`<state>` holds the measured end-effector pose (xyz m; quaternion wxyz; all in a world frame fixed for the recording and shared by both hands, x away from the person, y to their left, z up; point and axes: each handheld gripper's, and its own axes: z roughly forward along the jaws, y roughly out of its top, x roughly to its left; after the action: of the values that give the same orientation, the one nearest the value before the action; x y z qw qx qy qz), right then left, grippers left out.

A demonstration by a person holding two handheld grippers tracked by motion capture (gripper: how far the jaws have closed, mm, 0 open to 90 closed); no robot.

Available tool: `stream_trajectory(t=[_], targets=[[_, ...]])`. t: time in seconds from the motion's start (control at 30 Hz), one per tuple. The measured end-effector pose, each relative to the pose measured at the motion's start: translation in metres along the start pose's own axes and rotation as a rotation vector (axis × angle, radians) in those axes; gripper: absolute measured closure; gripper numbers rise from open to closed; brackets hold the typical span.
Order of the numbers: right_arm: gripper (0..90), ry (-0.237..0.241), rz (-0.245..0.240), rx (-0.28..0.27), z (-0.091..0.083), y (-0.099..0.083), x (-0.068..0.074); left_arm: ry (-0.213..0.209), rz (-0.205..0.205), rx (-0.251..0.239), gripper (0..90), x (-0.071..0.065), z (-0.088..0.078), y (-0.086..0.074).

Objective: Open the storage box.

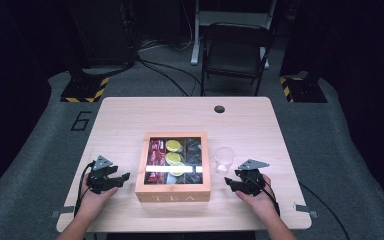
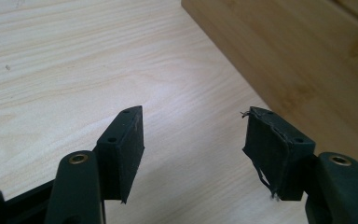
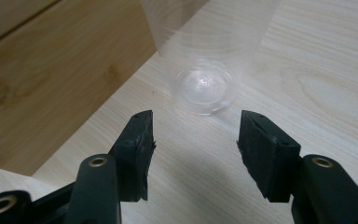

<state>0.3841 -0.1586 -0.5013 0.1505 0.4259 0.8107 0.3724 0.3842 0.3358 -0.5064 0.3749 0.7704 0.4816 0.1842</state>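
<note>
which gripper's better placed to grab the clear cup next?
Right, probably. The right gripper sits just below the clear cup, jaws open and aimed at its base in the right gripper view. The left gripper is across the tea box, facing its wooden side.

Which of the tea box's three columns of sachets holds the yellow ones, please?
The middle column of the tea box holds the yellow sachets; red sachets fill the left column, dark sachets the right.
</note>
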Motion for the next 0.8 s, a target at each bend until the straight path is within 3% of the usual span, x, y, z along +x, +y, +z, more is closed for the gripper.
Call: stream_trajectory(t=[0.03,0.2,0.43,0.67,0.8], targets=[[45.7,-0.001,-0.007,-0.009,-0.001,0.001,0.000,-0.014,-0.027,0.001,37.1,0.000,-0.006,0.002],[47.1,0.028,-0.046,-0.013,-0.009,0.008,0.005,-0.023,-0.069,-0.042,38.5,0.000,-0.020,0.010],[54.2,0.029,-0.082,0.003,-0.018,0.020,0.015,-0.032,-0.079,-0.035,41.8,-0.006,-0.031,0.019],[58.6,0.049,-0.082,0.002,-0.027,0.025,0.024,-0.050,-0.048,-0.042,44.9,-0.017,-0.041,0.025],[59.8,0.059,-0.080,-0.008,-0.029,0.026,0.031,-0.079,-0.009,-0.047,46.7,-0.030,-0.046,0.028]])
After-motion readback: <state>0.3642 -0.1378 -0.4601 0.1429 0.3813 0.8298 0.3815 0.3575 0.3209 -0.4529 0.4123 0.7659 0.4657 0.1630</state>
